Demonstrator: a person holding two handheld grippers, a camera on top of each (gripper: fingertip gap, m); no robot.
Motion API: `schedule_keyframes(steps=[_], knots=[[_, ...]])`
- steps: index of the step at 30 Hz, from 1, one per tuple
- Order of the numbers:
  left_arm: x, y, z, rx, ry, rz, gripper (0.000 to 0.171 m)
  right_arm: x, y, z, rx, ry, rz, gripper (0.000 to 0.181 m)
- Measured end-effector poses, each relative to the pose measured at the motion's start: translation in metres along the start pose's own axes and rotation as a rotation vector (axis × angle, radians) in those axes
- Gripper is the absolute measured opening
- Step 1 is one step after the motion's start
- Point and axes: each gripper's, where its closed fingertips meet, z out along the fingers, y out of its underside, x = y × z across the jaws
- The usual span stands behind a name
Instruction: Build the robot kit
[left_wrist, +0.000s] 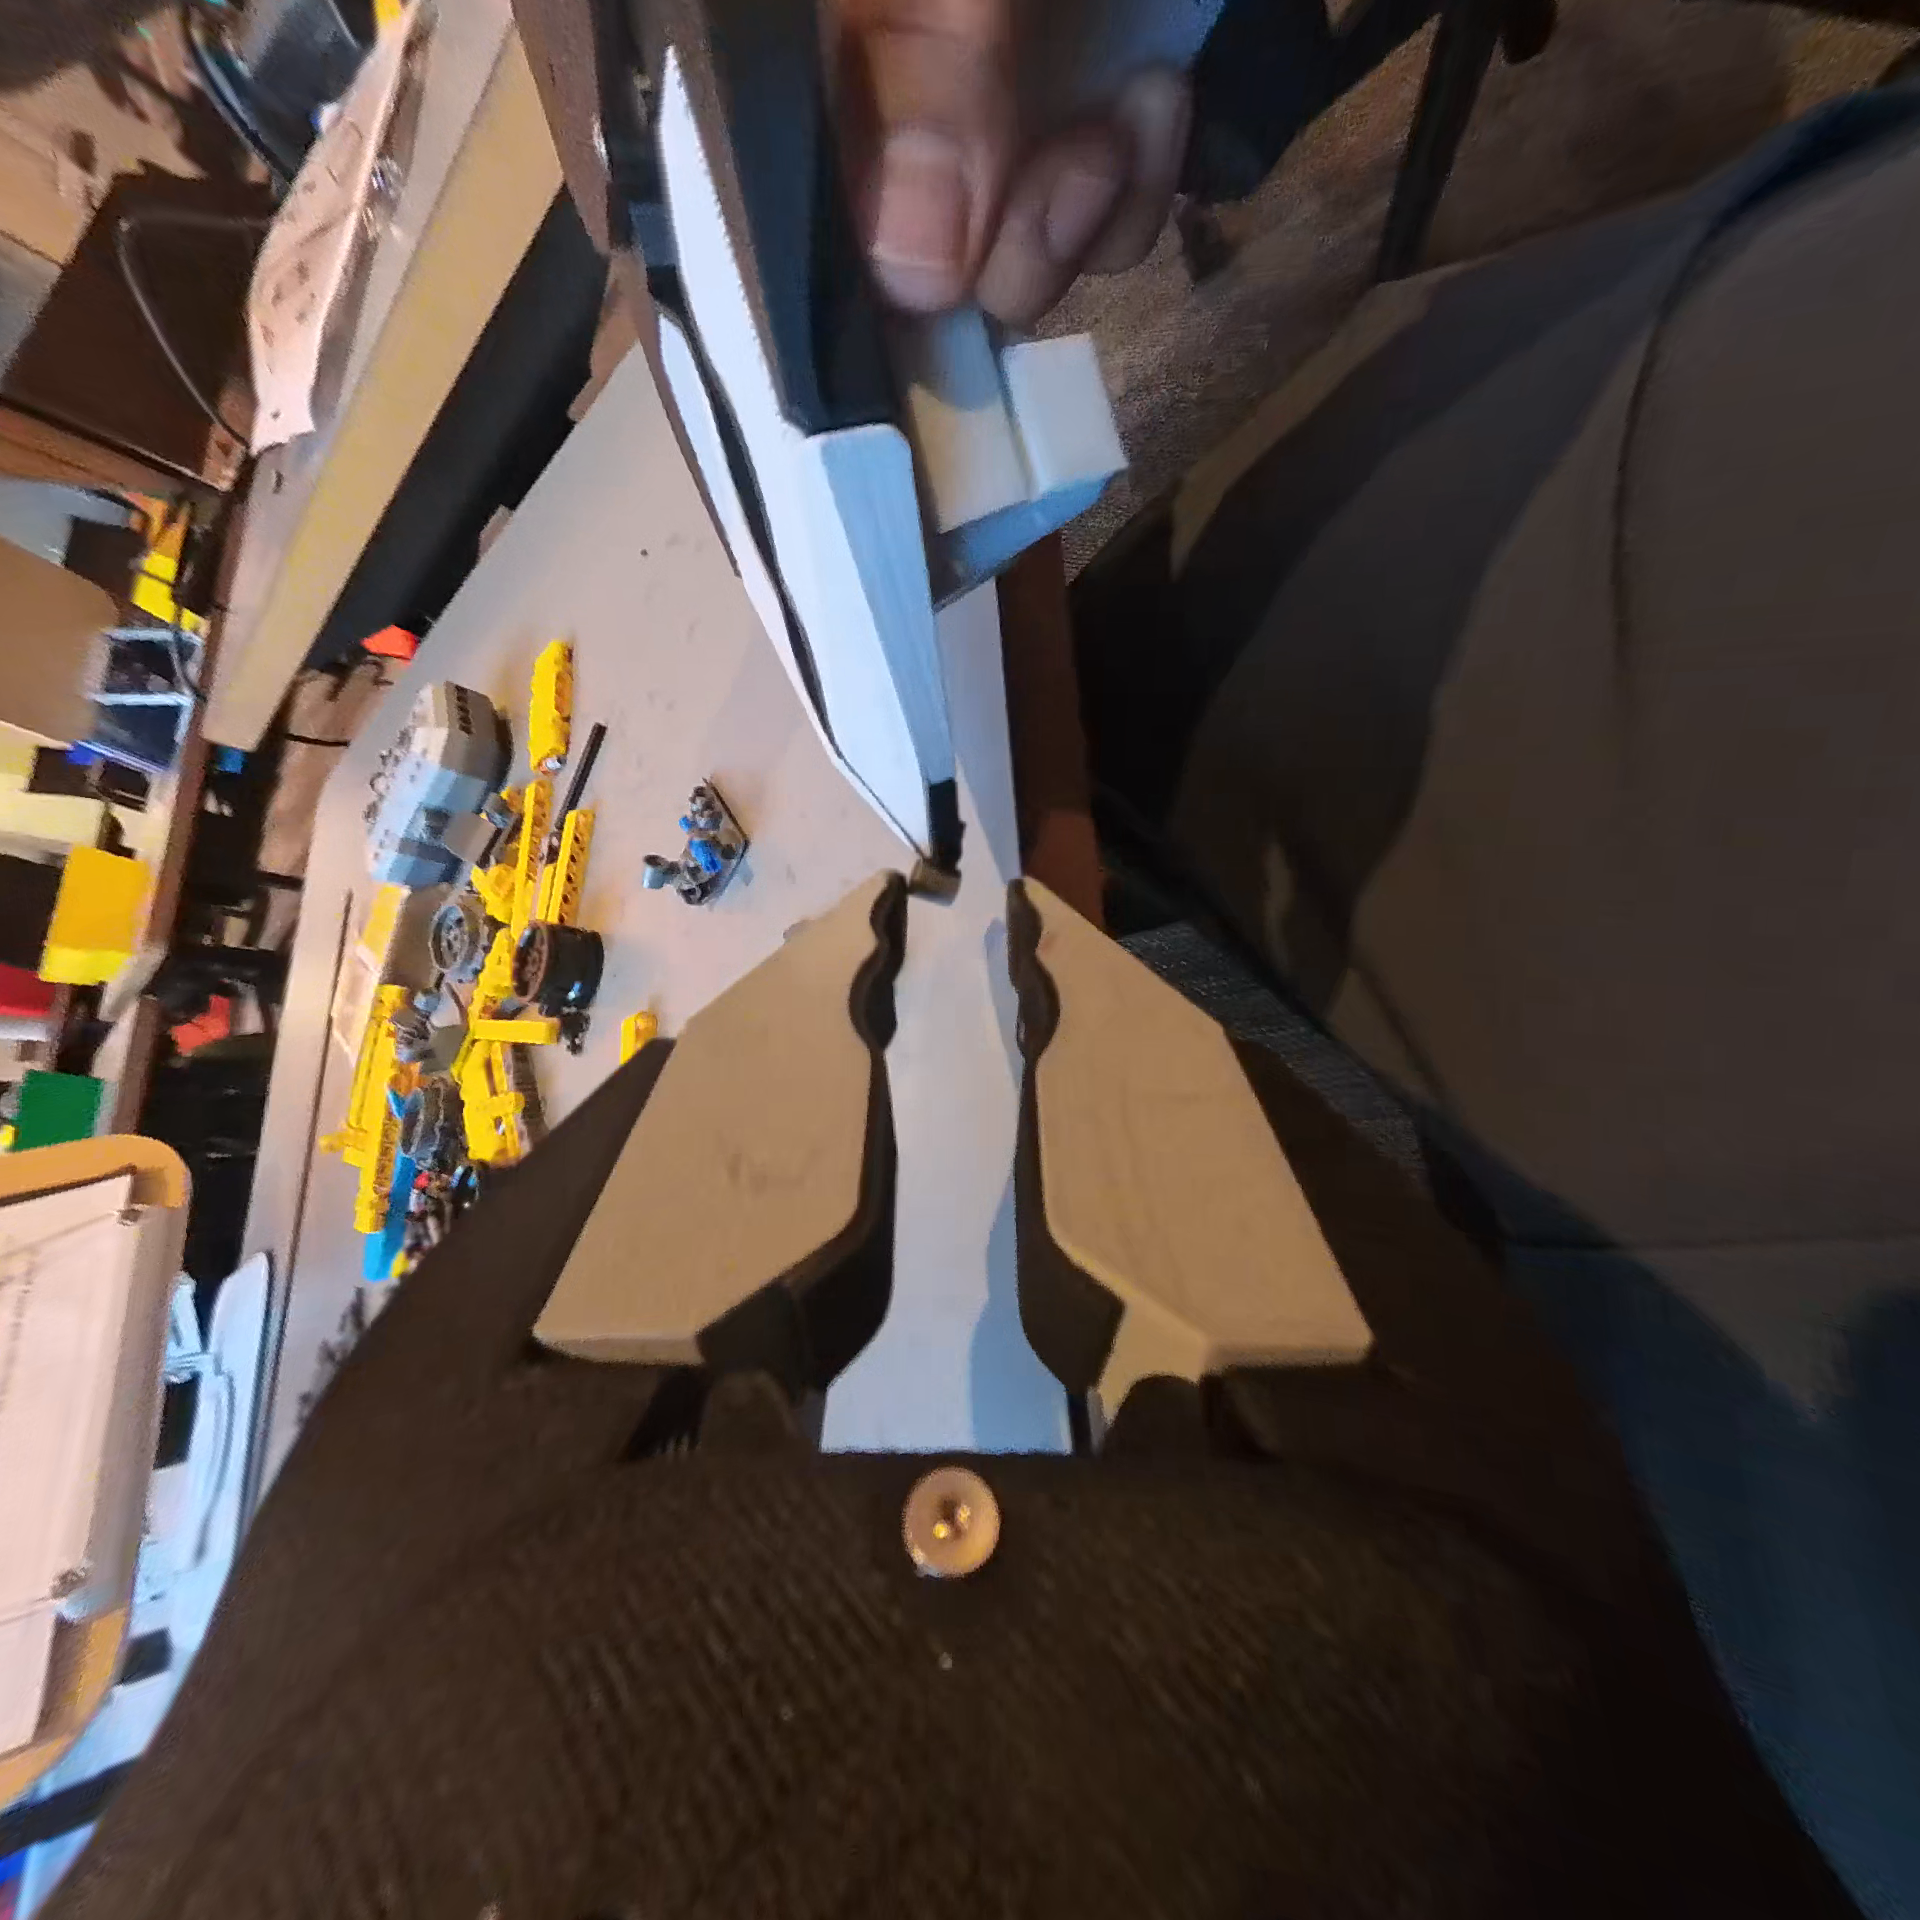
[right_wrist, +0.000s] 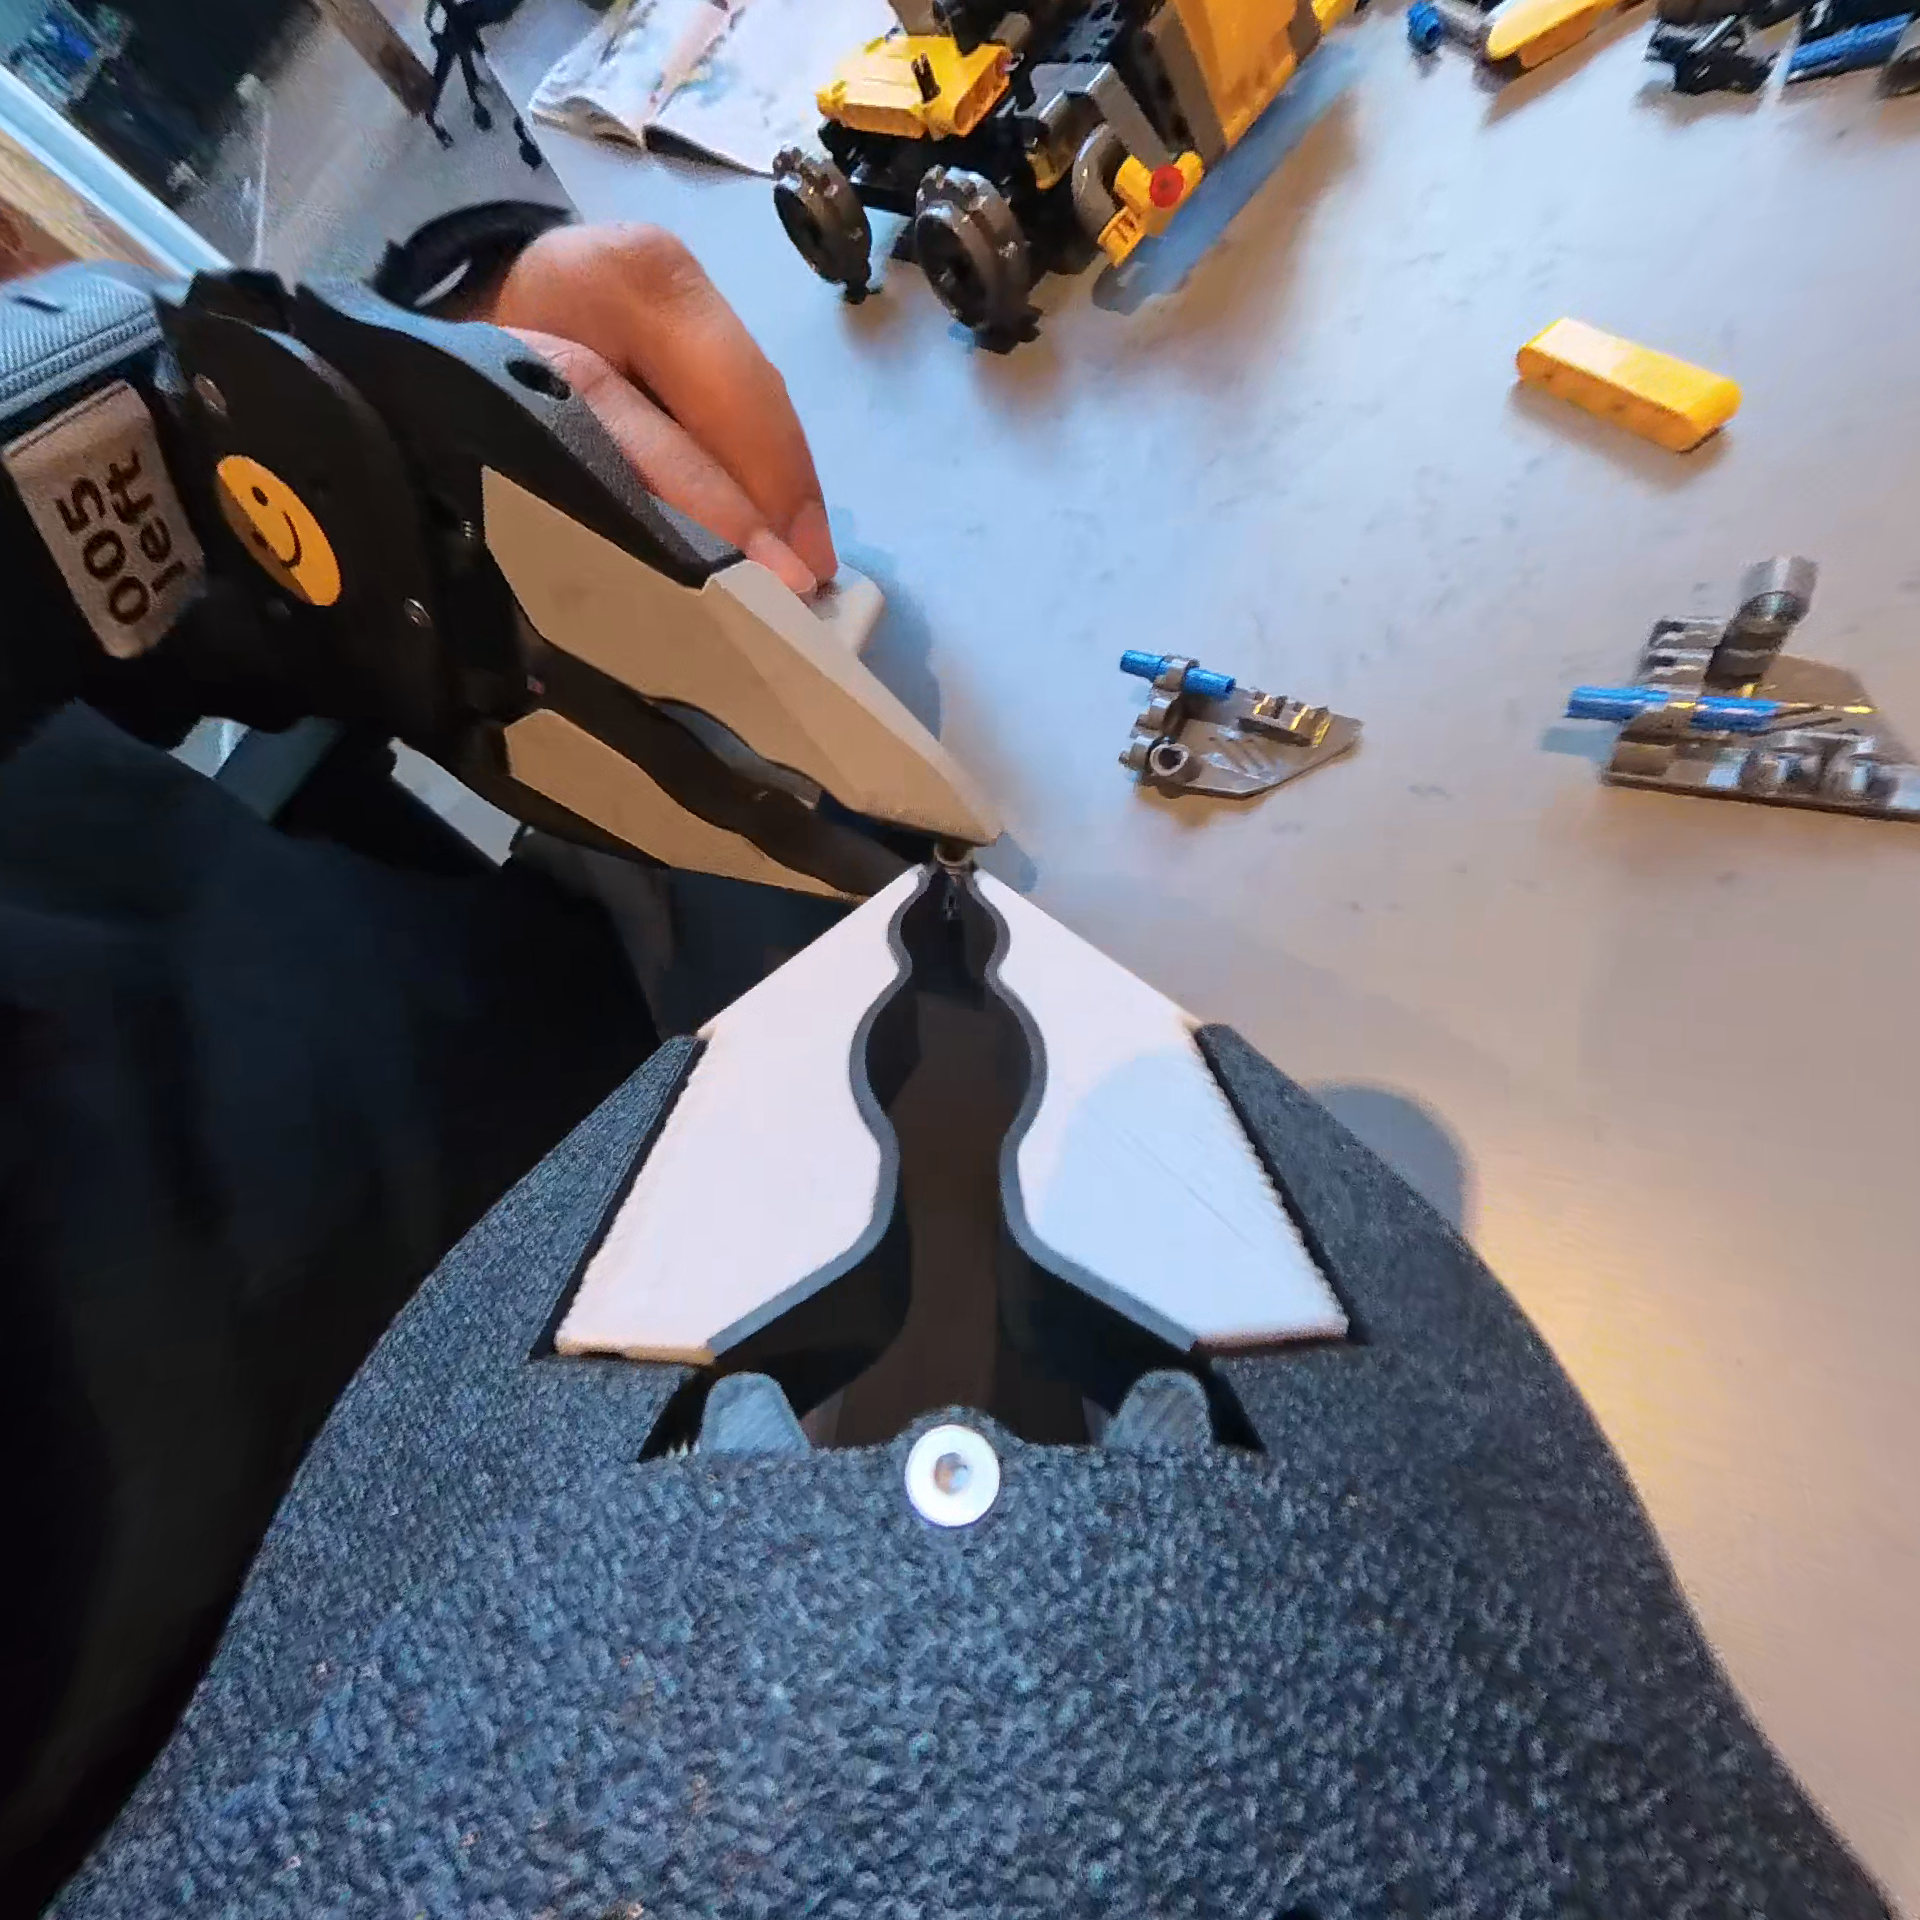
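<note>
Our right gripper (right_wrist: 951, 883) pinches a tiny dark peg (right_wrist: 948, 862) mid-frame. Our left gripper (left_wrist: 956, 894) sits narrowly open, its tip touching a small grey bit (left_wrist: 932, 876) on it.

Left tongs (left_wrist: 954, 883) apart; right tongs (right_wrist: 948, 871) pinched, tip-to-tip.

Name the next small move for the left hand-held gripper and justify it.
Probably close the left hand-held gripper gently on the small dark piece. Its fingertips stand apart, the piece sits just at the tip of one finger, and the right hand-held gripper is pinching that piece at its very tips above the table.
</note>
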Motion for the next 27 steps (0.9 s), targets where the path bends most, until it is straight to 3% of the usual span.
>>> schedule_keyframes(steps=[7,12,15,18,25,27], knots=[[-0.002,-0.004,-0.001,0.021,-0.052,0.028,0.008,-0.002,0.000,0.000,0.032,0.000,0.027,0.004],[-0.025,-0.005,-0.001,0.051,-0.137,-0.170,0.007,0.006,-0.022,-0.010,0.198,0.030,0.049,0.004],[-0.043,-0.005,-0.008,0.135,-0.150,-0.418,0.006,0.012,-0.038,-0.025,0.352,0.083,0.038,0.013],[-0.061,-0.011,-0.017,0.280,-0.062,-0.779,0.006,0.007,-0.048,-0.038,0.457,0.191,-0.103,0.020],[-0.080,-0.035,-0.038,0.668,0.347,-1.526,0.007,-0.011,-0.072,-0.043,0.384,0.655,-0.648,0.036],[-0.083,-0.037,-0.043,0.766,0.463,-1.706,0.006,-0.016,-0.077,-0.042,0.359,0.714,-0.755,0.038]])
